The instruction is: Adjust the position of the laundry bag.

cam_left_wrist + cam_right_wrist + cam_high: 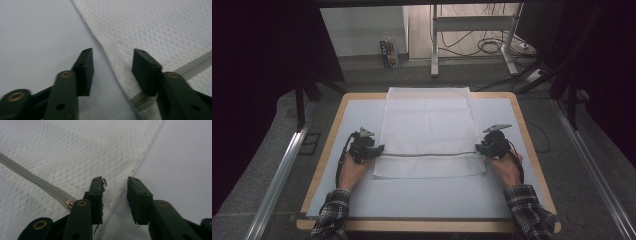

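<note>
A white textured cloth (pixel 427 125) lies flat on the pale table (pixel 422 197), and its far end reaches the back edge. A grey zipper (pixel 427 154) runs across it near the front. My left gripper (pixel 379 148) is at the cloth's left edge by the zipper's end. In the left gripper view that gripper (pixel 112 53) is open, one jaw over the cloth (pixel 155 27) and one over bare table. My right gripper (pixel 479 147) is at the cloth's right edge. In the right gripper view it (pixel 115 180) straddles the hem of the cloth (pixel 62 150), open, beside the zipper pull (pixel 69 203).
The table has a wooden rim (pixel 329 150). Metal rails (pixel 277 175) run along the floor on both sides. Beyond the table stand a frame's legs (pixel 434 45), loose cables (pixel 492 45) and a small box (pixel 388 53).
</note>
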The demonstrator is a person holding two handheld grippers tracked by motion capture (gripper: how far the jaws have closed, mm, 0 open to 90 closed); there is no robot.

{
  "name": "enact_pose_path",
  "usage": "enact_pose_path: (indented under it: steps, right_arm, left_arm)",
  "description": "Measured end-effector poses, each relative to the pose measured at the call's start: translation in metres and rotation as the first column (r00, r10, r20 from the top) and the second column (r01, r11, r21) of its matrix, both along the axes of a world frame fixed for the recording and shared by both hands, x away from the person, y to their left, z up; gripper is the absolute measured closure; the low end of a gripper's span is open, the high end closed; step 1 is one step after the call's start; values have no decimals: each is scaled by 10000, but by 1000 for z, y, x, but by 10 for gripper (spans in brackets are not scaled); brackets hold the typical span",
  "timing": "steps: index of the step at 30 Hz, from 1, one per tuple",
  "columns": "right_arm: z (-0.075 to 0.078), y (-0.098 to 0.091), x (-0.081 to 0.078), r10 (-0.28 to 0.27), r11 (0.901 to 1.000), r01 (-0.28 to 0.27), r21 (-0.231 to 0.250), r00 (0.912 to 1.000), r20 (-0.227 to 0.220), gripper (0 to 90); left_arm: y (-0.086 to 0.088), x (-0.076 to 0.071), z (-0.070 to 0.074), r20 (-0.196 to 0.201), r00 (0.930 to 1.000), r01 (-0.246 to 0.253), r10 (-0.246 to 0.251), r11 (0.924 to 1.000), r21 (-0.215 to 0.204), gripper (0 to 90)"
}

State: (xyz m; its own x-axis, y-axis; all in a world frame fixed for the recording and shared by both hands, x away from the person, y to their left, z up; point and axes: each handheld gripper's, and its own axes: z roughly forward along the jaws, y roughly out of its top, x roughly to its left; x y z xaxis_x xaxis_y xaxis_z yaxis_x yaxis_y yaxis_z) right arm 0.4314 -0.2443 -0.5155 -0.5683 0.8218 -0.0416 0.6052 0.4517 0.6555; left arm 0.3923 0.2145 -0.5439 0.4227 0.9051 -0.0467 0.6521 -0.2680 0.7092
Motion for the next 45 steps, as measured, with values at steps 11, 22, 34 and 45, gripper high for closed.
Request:
enact_pose_path:
  steps: [11, 22, 34, 45]
  right_arm:
    - [2, 9, -3, 175, 9992, -175, -370, 9998, -10, 875]
    - [9, 9, -9, 285, 9984, -280, -496, 9995, 108, 876]
    - [18, 5, -29, 714, 9964, -700, -484, 9971, 280, 876]
    - [26, 1, -49, 1006, 9944, -989, -362, 9938, 481, 876]
  left_arm:
    - [-8, -4, 3, -410, 9991, -79, 72, 9998, -163, 826]
    - [-7, -7, 7, -626, 9980, 74, -91, 9996, -269, 887]
    - [-6, -25, 17, -483, 9980, 405, -420, 9987, -318, 886]
    - [-6, -44, 22, -459, 9961, 746, -757, 9969, -246, 885]
